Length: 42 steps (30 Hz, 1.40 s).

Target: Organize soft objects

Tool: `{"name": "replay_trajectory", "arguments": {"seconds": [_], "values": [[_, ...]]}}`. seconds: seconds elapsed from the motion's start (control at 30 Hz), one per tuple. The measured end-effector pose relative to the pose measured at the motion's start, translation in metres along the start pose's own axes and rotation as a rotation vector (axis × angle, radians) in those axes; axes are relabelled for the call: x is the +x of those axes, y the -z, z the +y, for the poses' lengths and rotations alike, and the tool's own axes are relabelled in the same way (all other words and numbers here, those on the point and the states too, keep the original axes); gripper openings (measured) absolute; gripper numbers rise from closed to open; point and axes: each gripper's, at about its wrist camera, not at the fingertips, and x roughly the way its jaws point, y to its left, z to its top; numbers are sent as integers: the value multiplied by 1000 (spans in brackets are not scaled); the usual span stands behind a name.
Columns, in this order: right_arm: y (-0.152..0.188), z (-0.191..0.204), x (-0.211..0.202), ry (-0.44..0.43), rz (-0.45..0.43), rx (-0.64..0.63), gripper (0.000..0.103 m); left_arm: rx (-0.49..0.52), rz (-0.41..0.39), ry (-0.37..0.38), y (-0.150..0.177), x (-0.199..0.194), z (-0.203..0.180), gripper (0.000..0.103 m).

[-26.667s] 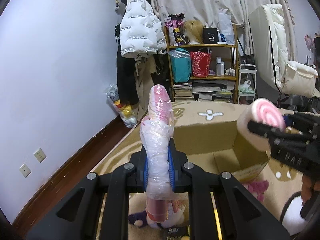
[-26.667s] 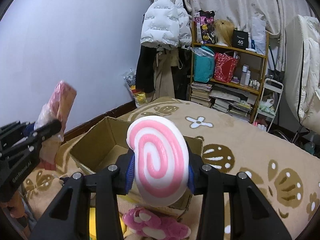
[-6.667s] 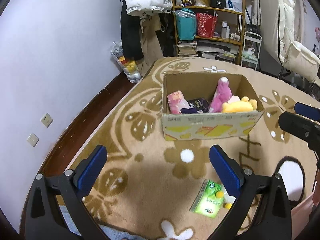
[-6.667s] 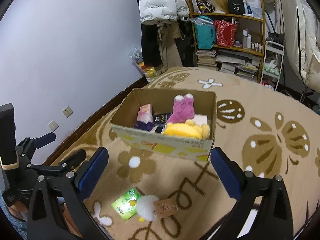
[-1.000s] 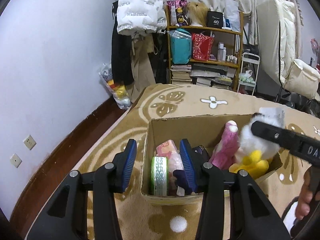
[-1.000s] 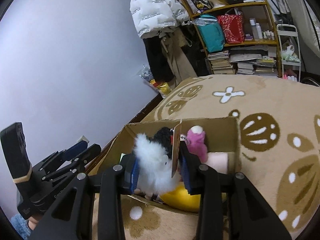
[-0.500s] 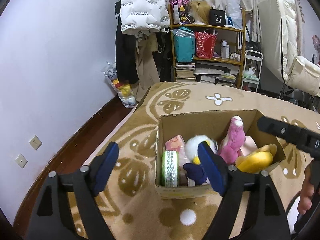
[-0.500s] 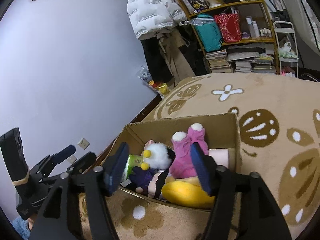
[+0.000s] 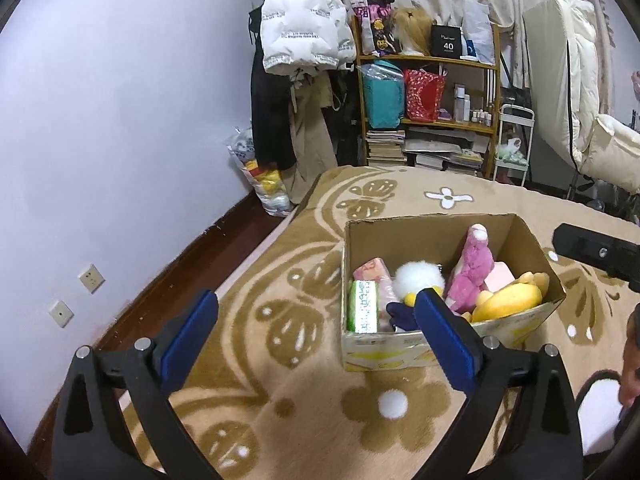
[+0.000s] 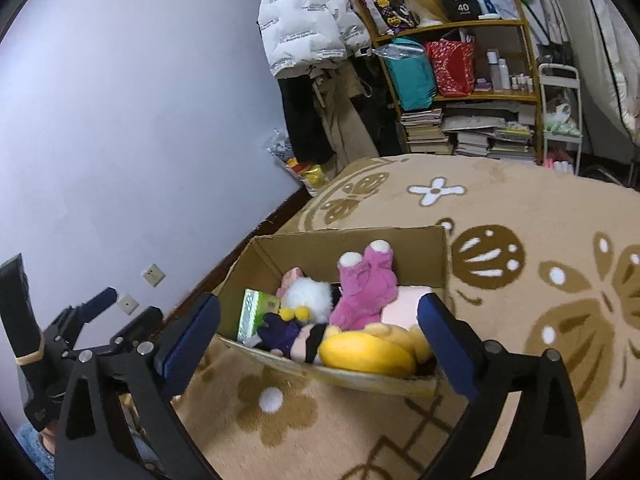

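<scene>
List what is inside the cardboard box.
The brown cardboard box holds a pink plush toy, a white fluffy toy, a yellow plush toy, a green packet and a dark purple toy. Anything beneath them is covered.

A: Anything readable here?

B: The black box [image 9: 448, 41] on the top shelf [image 9: 426, 57] shows a white "40", with smaller lettering above it too blurred to make out.

A: And the white puffer jacket [image 9: 304, 28]?

B: Rows of grey print run across its panels, but I can't read them.
</scene>
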Motion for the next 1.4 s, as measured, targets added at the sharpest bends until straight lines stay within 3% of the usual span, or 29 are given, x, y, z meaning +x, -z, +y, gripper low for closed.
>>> {"name": "replay_trajectory", "arguments": {"seconds": [0.33, 0.77, 1.23, 1.4], "values": [[-3, 12, -57, 41, -55, -20, 103, -9, -73, -2, -6, -49, 6, 100], [14, 26, -124, 103, -137, -70, 103, -11, -148, 10, 11, -101, 8, 100], [56, 13, -109, 167, -164, -90, 103, -32, -159, 0, 42, -100, 5, 100], [64, 6, -101, 174, -165, -76, 103, -34, -147, 39, 47, -93, 6, 100]]}}
